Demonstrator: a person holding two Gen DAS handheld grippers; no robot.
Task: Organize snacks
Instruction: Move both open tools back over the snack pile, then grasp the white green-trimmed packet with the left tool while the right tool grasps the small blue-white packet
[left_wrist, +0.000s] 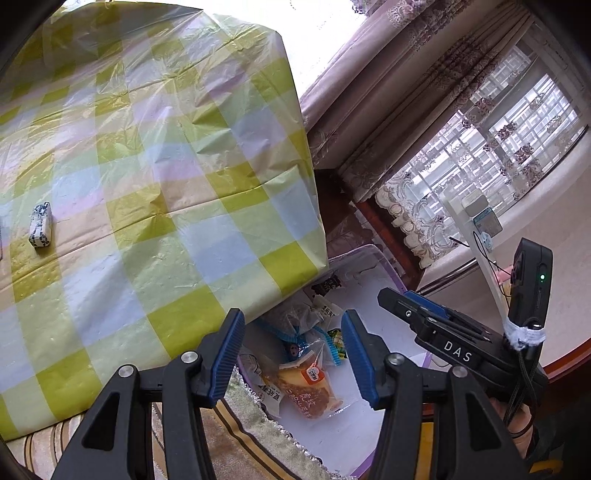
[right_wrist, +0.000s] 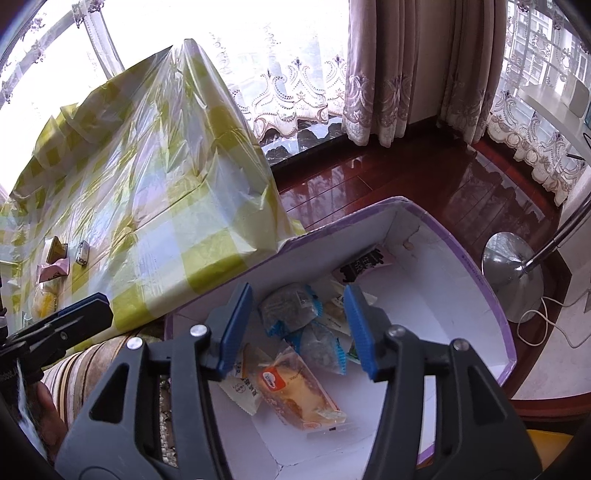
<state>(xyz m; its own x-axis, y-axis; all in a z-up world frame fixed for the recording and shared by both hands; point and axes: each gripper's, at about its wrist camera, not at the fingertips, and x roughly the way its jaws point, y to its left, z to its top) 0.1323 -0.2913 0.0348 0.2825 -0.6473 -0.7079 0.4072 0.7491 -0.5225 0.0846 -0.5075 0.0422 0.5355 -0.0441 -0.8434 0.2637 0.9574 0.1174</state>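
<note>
White letters "DAS" stand on the black body of the right claw (left_wrist: 458, 350), at the right of the left wrist view. The print on the snack packets (right_wrist: 295, 391) in the box is too small to make out.

The tablecloth (left_wrist: 166, 184) hid part of the box (left_wrist: 369, 266); print on the snacks (right_wrist: 295, 391) was illegible.

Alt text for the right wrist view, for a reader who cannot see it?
The open right gripper hangs empty over a purple-rimmed white box holding wrapped snacks, an orange-labelled cake packet nearest. A checked tablecloth with a few snacks left on it lies to the left.
</note>
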